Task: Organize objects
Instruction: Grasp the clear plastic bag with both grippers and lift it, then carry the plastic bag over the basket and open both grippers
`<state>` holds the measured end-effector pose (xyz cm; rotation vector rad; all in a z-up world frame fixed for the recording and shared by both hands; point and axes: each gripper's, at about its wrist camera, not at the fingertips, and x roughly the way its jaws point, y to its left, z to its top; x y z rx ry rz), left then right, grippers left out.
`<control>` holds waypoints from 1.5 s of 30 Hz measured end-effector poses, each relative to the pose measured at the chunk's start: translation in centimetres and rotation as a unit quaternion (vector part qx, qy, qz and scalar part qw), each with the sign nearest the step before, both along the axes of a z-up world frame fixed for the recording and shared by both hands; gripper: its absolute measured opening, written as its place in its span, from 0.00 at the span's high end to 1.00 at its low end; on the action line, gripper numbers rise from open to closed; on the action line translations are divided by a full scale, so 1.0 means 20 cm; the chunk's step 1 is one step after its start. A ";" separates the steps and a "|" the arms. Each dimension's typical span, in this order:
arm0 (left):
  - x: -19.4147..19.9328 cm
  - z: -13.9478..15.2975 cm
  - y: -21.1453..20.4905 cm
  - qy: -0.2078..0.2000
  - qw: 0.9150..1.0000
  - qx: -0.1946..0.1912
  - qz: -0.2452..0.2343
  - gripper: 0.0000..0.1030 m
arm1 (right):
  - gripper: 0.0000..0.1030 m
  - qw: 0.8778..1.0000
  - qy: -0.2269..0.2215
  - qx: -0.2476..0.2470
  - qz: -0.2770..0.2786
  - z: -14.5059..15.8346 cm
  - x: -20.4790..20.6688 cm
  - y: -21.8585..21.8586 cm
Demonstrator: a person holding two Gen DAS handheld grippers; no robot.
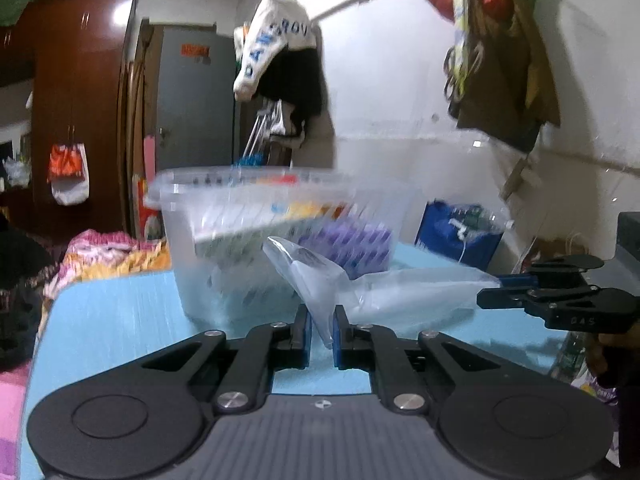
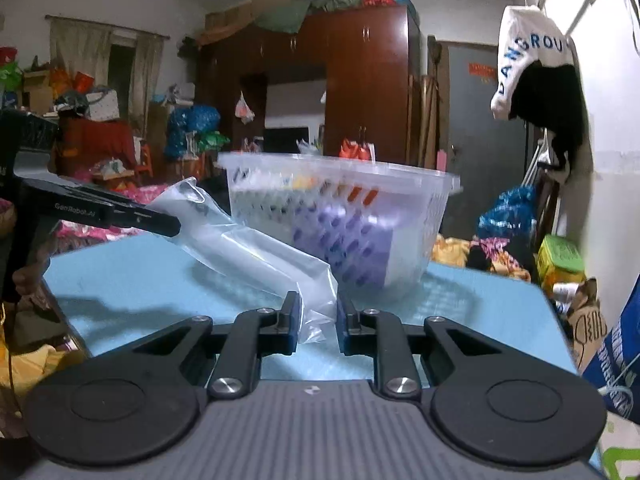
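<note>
— Where does the clear plastic bag (image 2: 256, 256) sit?

— Slung above the blue table (image 1: 120, 320), just in front of the slotted plastic basket (image 2: 404, 236). The left gripper (image 1: 322, 326) pinches one end; the right gripper (image 2: 318, 320) brackets the other end, though whether it actually clamps cannot be told.

— How does it handle?

— Light, limp and slick, most likely (a white cylinder seems to lie inside). Holding both film ends should stop it sagging or slipping out.

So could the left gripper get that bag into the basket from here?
Probably yes. The left gripper pinches one end of the bag, the basket stands just beyond, top open, nothing between. The right gripper flanks the other end.
</note>
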<state>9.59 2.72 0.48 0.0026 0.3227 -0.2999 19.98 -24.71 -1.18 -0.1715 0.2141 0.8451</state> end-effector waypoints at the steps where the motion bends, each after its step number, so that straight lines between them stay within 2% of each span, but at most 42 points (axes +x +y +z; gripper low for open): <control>1: -0.02 0.03 0.00 -0.007 1.000 0.001 0.000 0.88 | 0.80 1.000 -0.007 0.003 0.000 0.03 -0.01 0.00; 4: -0.04 0.14 -0.02 -0.032 0.999 0.005 0.002 0.88 | 0.80 1.000 -0.028 0.005 0.001 0.13 -0.01 0.00; 8: 0.02 0.35 -0.05 -0.057 0.998 0.019 0.001 0.88 | 0.81 0.999 -0.046 0.018 0.004 0.35 0.09 0.03; 11: 0.15 0.49 -0.06 -0.061 0.998 0.028 0.007 0.88 | 0.81 0.998 -0.060 0.017 -0.003 0.51 0.25 0.10; 14: 0.33 0.56 -0.02 -0.052 0.998 0.022 0.023 0.88 | 0.81 0.999 -0.049 0.014 -0.001 0.58 0.42 0.19; 18: 0.55 0.55 0.06 -0.039 0.998 -0.006 0.047 0.88 | 0.81 1.000 -0.019 -0.003 -0.021 0.57 0.68 0.33; 20: 0.62 0.52 0.08 -0.035 0.997 -0.009 0.062 0.88 | 0.81 1.000 -0.010 -0.009 -0.027 0.53 0.78 0.38; 26: 0.72 0.45 0.11 -0.011 0.996 -0.013 0.087 0.87 | 0.79 0.998 0.021 -0.022 -0.046 0.43 0.87 0.42; 28: 0.74 0.43 0.10 -0.012 0.994 0.004 0.107 0.76 | 0.61 0.997 0.027 -0.029 -0.060 0.41 0.88 0.43; 29: 0.74 0.42 0.09 -0.016 0.991 0.024 0.127 0.54 | 0.48 0.997 0.026 -0.034 -0.070 0.42 0.87 0.42; 30: 0.73 0.41 0.08 -0.023 0.988 0.041 0.146 0.26 | 0.31 0.995 0.016 -0.035 -0.089 0.42 0.86 0.41; 31: 0.72 0.41 0.08 -0.033 0.987 0.045 0.153 0.13 | 0.20 0.994 0.007 -0.028 -0.101 0.43 0.84 0.40; 32: 0.70 0.41 0.09 -0.040 0.987 0.037 0.149 0.02 | 0.04 0.995 0.004 -0.019 -0.103 0.44 0.82 0.38; 35: 0.67 0.44 0.11 -0.039 0.990 0.006 0.137 0.02 | 0.02 0.995 0.007 0.002 -0.096 0.46 0.78 0.35; 39: 0.63 0.45 0.06 -0.043 0.989 0.019 0.140 0.02 | 0.00 0.996 0.014 0.022 -0.080 0.47 0.77 0.35; 45: 0.63 0.43 0.03 -0.037 0.990 0.014 0.138 0.02 | 0.00 0.995 0.045 0.035 -0.077 0.46 0.84 0.35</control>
